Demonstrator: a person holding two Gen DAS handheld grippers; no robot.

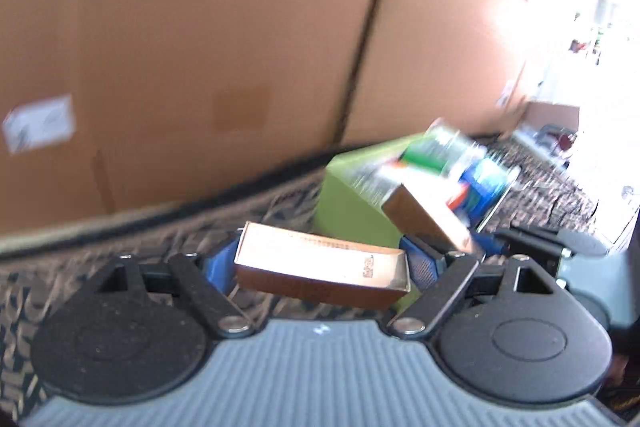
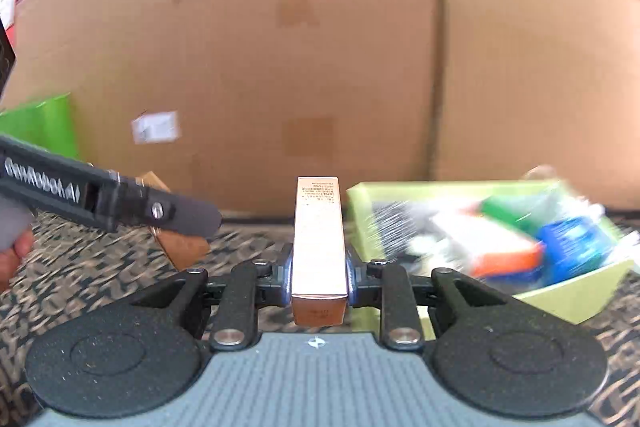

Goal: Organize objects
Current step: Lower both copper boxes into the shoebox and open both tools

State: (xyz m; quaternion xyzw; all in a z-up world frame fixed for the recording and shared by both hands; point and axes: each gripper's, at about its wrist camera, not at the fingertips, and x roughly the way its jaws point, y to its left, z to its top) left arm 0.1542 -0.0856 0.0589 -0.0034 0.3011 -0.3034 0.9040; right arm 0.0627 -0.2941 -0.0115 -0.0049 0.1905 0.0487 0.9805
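My left gripper [image 1: 320, 267] is shut on a copper-coloured box [image 1: 320, 269], held crosswise above the patterned carpet. My right gripper [image 2: 319, 279] is shut on a second copper box [image 2: 319, 235], held lengthwise and pointing forward. In the left wrist view this second box [image 1: 428, 219] and the right gripper [image 1: 480, 247] show to the right, by the green tray. The green tray [image 2: 576, 301] lies just right of my right gripper and holds several packets, among them orange, green and blue ones. In the right wrist view the left gripper's body [image 2: 120, 203] reaches in from the left with its box [image 2: 180, 243] under it.
A large cardboard box [image 2: 320, 47] stands upright close behind everything, with a white label [image 2: 156, 127] low on its face. The floor is dark patterned carpet [image 2: 100, 279]. A green bag or box [image 2: 44, 123] stands at the far left.
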